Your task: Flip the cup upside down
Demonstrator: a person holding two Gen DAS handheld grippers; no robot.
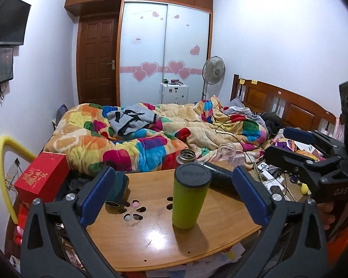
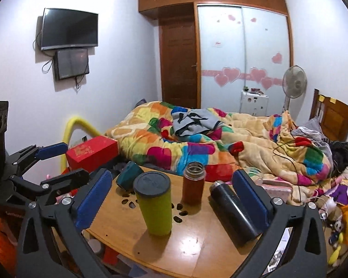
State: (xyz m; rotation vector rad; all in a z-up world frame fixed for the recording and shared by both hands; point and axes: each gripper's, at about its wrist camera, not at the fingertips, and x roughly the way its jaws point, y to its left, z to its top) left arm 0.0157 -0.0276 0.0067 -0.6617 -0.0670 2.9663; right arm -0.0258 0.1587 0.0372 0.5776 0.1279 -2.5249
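Green cup [image 1: 189, 199] stands mid-bench [image 1: 150, 236], dark flat end up. Both tongs, L [image 1: 174, 197] & R [image 2: 171, 199], gape wide w/ nothing held, framing cup, prob. lining up a side grab.

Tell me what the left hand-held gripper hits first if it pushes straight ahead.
Most likely the green cup: it stands upright on the wooden table between the open fingers of the left hand-held gripper, slightly right of centre. Depth is uncertain.
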